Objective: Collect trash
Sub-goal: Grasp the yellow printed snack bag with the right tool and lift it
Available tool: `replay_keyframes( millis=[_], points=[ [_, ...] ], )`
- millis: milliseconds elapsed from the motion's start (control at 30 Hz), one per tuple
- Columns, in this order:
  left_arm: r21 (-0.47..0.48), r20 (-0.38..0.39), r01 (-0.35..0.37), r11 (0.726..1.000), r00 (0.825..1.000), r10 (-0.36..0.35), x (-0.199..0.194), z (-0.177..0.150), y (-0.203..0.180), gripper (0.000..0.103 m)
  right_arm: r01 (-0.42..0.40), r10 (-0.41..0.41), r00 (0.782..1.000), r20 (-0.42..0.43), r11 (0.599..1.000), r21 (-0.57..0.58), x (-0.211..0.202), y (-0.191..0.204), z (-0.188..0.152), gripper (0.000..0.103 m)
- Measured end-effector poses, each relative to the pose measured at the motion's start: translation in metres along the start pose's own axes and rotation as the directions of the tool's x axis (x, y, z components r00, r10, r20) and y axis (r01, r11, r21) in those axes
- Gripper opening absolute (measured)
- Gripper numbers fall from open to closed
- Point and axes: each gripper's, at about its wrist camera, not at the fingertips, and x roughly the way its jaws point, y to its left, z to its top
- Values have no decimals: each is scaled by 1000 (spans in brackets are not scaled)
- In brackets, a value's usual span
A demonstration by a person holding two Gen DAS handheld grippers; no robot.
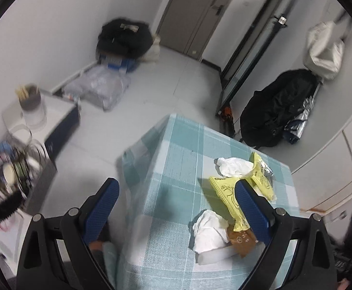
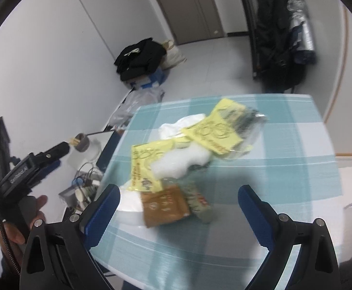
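Observation:
A pile of trash lies on a table with a teal checked cloth (image 1: 171, 159): yellow wrappers (image 1: 226, 193), crumpled white tissues (image 1: 209, 229), a brown packet (image 1: 243, 240) and a foil wrapper (image 1: 265, 169). My left gripper (image 1: 176, 207) is open and empty above the table's left edge, with its right finger over the yellow wrapper. In the right wrist view the same pile shows: yellow wrappers (image 2: 212, 130), white tissue (image 2: 173, 164), brown packet (image 2: 164, 207). My right gripper (image 2: 179, 207) is open and empty, just above and short of the brown packet. The left gripper (image 2: 48, 154) shows at left, hand-held.
A low white side table (image 1: 55, 111) with a cup of sticks (image 1: 30, 96) stands left of the table. Black bags (image 1: 124, 36) and a plastic bag (image 1: 98, 87) lie on the floor by the wall. A black coat (image 1: 275, 106) hangs at right. A door (image 1: 195, 12) is behind.

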Motion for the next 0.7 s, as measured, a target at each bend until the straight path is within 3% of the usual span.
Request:
replay_keyframes(
  millis=[233, 400, 600, 633, 700],
  points=[
    [-76, -21, 12, 997, 1000, -14, 0, 6, 16, 95, -12, 8, 999, -31, 992, -124, 29, 38, 28, 99],
    [-185, -9, -1, 983, 1000, -1, -4, 13, 45, 95, 54, -78, 993, -91, 968, -246, 67, 62, 38, 97],
    [-298, 0, -25, 954, 1000, 26, -8, 14, 70, 95, 73, -124, 984, -126, 934, -349, 99, 89, 31, 96],
    [-306, -4, -25, 952, 1000, 25, -7, 15, 71, 95, 88, -145, 981, -128, 924, -372, 104, 92, 30, 95],
    [-318, -9, -26, 948, 1000, 24, -6, 15, 72, 95, 127, -202, 970, -135, 896, -426, 118, 99, 27, 82]
  ],
)
